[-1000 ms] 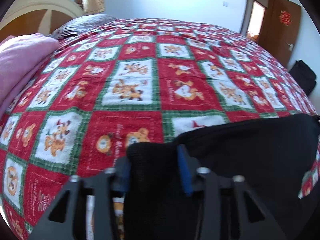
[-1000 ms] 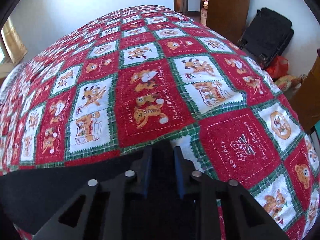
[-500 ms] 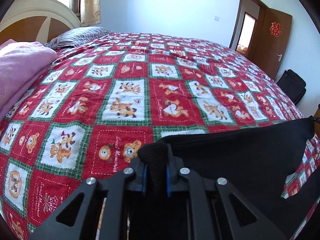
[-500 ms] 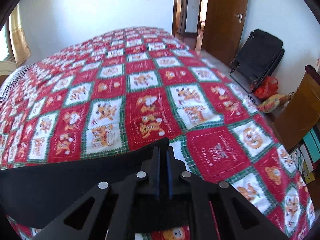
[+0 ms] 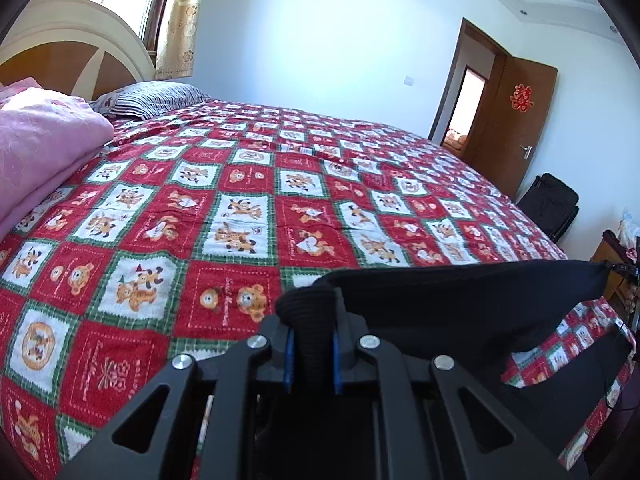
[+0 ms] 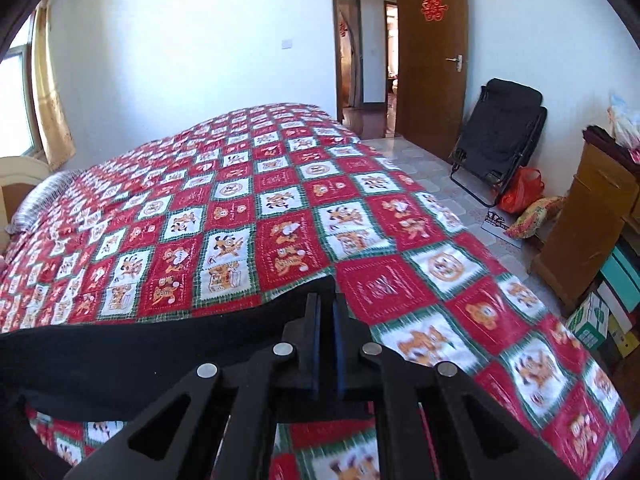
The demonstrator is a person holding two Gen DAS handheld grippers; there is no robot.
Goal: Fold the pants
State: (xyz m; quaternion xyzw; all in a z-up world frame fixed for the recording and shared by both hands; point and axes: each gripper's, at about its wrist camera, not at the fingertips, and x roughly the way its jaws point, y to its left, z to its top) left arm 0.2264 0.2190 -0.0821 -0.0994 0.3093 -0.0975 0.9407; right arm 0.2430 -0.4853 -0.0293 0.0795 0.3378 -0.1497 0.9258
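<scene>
Left wrist view had the left gripper (image 5: pixel 312 344) clamped down on a thick bunched bit of the black pants (image 5: pixel 460 312), jaws narrow with the ribbed fabric squeezed between the blue pads (image 5: pixel 289 356). From there the pants stretched off to the right as a taut dark band, raised off the bed (image 5: pixel 240 208), with the far end reaching the right edge of the frame. Right wrist view showed pretty much the mirror of that: the right gripper (image 6: pixel 326 340) had its jaws almost fully together, pinching a thin corner of the same pants, and the cloth ran off to the left in a long black sheet hanging over the near part of the bed. The bed itself was covered in a red, white and green cartoon-bear blanket (image 6: pixel 280 220). A pink quilt (image 5: pixel 40 148) sat folded at the left by the headboard (image 5: pixel 72 52), with a striped pillow (image 5: pixel 152 98) just beyond it. Far right there was a brown door (image 6: pixel 432 60) with a red paper cutout (image 6: pixel 433 7) on it, and a black folding chair (image 6: pixel 496 140) leaned against the wall near an orange bag (image 6: pixel 522 190).
</scene>
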